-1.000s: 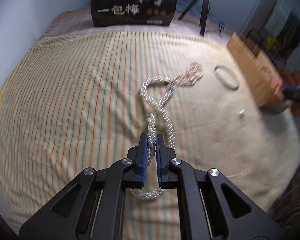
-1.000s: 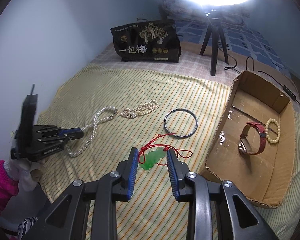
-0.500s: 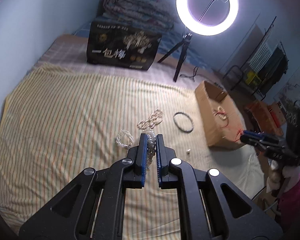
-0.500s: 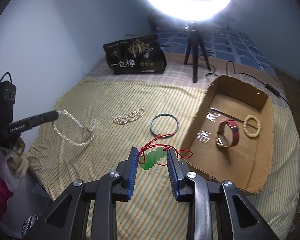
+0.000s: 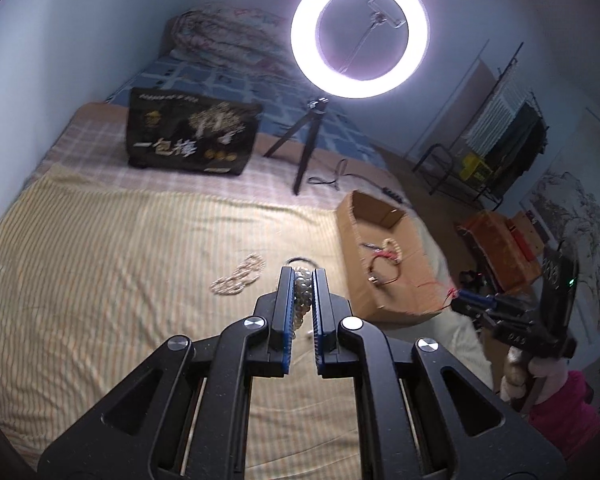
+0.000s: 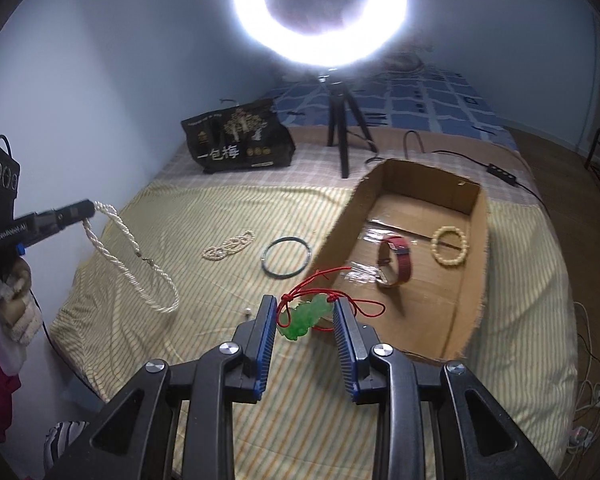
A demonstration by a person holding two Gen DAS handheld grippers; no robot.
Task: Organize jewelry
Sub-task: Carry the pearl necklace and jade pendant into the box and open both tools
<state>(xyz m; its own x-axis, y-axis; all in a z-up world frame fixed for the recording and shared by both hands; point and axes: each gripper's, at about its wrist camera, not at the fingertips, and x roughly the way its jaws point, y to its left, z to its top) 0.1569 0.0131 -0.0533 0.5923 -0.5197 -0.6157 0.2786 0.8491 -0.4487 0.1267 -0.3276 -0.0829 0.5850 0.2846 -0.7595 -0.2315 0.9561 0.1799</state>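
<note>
Box (image 6: 476, 216), right on bed (image 6: 204, 204): watch (image 6: 398, 254) and bead bracelet (image 6: 450, 246) already in. Left tongs (image 5: 303, 280) pinch pearl rope (image 6: 132, 256), dangling clear of bed. Right tongs (image 6: 305, 312) clamp jade pendant (image 6: 306, 316), near box. Left on bed: bangle (image 6: 286, 256), pearl strand (image 6: 229, 245). Roughly halfway.

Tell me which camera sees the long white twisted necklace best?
The right wrist view. There the twisted pearl necklace hangs in the air from the left gripper, its whole loop showing against the striped sheet. The left wrist view shows only a few beads pinched between that gripper's fingers.
</note>
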